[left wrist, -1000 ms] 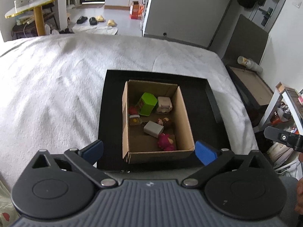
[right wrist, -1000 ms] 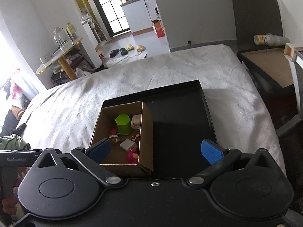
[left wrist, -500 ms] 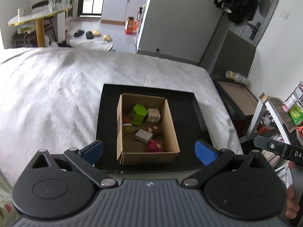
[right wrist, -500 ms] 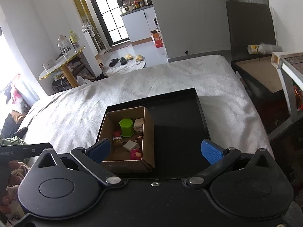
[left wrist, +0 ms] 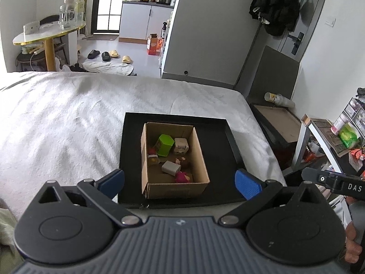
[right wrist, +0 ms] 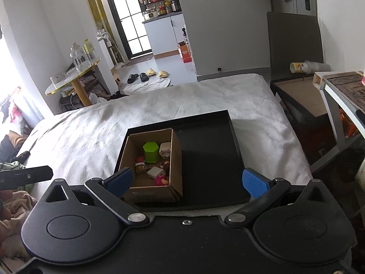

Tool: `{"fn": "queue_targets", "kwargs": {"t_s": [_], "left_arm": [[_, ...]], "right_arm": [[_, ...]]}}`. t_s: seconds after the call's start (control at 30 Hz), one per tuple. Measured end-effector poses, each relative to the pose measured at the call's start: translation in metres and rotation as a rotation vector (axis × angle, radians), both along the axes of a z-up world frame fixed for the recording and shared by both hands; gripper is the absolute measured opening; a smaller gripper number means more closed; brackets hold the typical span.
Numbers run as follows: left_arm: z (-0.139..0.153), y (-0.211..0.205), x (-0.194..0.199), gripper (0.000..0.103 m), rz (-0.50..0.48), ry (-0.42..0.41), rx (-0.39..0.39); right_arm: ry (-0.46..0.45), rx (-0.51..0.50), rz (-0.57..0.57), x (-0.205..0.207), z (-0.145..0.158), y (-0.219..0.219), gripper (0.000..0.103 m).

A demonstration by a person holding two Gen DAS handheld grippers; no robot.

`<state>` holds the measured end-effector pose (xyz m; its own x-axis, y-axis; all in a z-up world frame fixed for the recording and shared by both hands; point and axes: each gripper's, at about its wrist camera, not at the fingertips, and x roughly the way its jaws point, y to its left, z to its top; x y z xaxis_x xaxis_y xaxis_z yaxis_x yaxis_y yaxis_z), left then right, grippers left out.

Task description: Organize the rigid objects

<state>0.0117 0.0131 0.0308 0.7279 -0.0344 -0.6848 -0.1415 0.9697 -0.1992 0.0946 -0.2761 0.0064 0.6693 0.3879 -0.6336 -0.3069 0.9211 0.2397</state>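
Observation:
An open cardboard box [left wrist: 200, 155] stands on the left part of a black tray [left wrist: 219, 137] on a white bed. Inside lie a green hexagonal block [left wrist: 164, 145], a beige toy [left wrist: 181, 146], a grey rectangular block [left wrist: 171, 167], a pink figure [left wrist: 182, 178] and small figures. The box [right wrist: 175, 157], tray [right wrist: 209, 153] and green block [right wrist: 151, 151] also show in the right wrist view. My left gripper [left wrist: 180, 180] is open and empty, held well back from the box. My right gripper [right wrist: 186, 180] is open and empty, also back from the tray.
The white bed [left wrist: 68, 118] spreads left of the tray. A dark side table [left wrist: 278, 123] with a lying cup [left wrist: 273, 97] stands to the right. A shelf [left wrist: 328, 137] with items is at the far right. A round table [left wrist: 45, 34] stands beyond the bed.
Both grippers have pulled back and up from the box, so box and tray look smaller and farther. Both stay open and empty. The objects in the box have not moved.

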Motion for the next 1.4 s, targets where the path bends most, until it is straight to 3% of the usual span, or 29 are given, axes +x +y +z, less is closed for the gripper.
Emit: {"fn": "queue_targets", "kwargs": {"t_s": [0.6,1.4], "left_arm": [[0.005,-0.010,-0.029,0.103,-0.030,-0.002,0.038],[0.010,-0.011,-0.036,0.103,-0.033,-0.010,0.058]], "right_arm": [[-0.024,-0.030,0.022,-0.032,0.017,0.011,0.103],[-0.026,-0.033,0.031,-0.035,0.020,0.013,0.103]]}}
